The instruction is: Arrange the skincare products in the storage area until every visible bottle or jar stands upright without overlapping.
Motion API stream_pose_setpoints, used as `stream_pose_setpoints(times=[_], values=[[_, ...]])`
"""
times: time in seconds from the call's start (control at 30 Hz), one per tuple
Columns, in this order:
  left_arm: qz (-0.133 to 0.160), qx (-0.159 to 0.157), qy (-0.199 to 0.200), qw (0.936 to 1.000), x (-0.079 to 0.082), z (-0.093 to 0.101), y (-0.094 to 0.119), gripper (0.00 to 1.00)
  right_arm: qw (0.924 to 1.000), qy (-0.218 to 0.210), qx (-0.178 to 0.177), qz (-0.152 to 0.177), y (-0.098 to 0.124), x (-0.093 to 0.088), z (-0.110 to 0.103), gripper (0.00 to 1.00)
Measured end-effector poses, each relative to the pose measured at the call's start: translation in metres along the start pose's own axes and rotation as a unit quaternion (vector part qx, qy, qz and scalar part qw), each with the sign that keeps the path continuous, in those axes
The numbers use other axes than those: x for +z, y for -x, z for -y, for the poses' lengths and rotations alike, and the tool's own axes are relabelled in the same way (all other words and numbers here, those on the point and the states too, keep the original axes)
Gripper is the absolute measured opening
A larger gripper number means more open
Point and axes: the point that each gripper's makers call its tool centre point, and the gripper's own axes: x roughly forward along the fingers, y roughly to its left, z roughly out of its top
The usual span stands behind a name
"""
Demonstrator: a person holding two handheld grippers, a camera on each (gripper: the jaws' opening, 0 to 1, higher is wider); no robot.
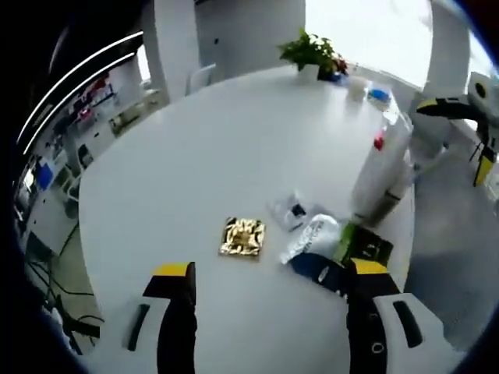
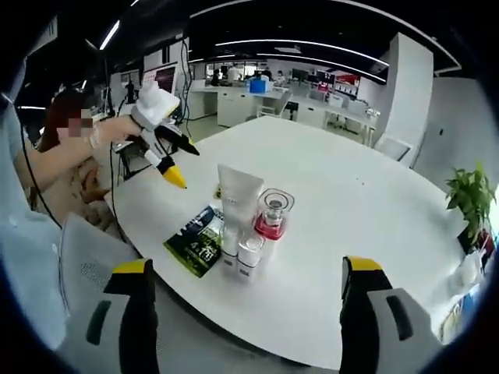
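On big white table (image 1: 203, 156) w/ potted plant (image 1: 310, 51), open-plan office: gold packet (image 1: 242, 237); both grippers' fingers spread, nothing held.

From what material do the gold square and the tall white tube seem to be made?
Gold square: probably metallic foil or foil-faced packaging; it is shiny, with crinkled, uneven highlights.
Tall white tube: likely soft plastic with a matte finish; it has a flat crimped top edge and smooth, dull white sides. Neither material is certain from looks alone.
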Motion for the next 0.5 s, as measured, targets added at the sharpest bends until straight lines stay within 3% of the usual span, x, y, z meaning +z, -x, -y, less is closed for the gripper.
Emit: stream_pose_setpoints(times=[0.3,0.5], values=[[-0.014,-0.022,-0.015,0.9996,0.007,-0.011,-0.031,0.58,0.9998,-0.017,-0.006,-0.007,-0.001,-0.009,0.007,1.0],[-0.036,-0.022,-0.027,0.9988,0.007,-0.014,-0.043,0.54,0.9996,-0.025,-0.012,-0.008,0.0,-0.013,0.012,1.0]])
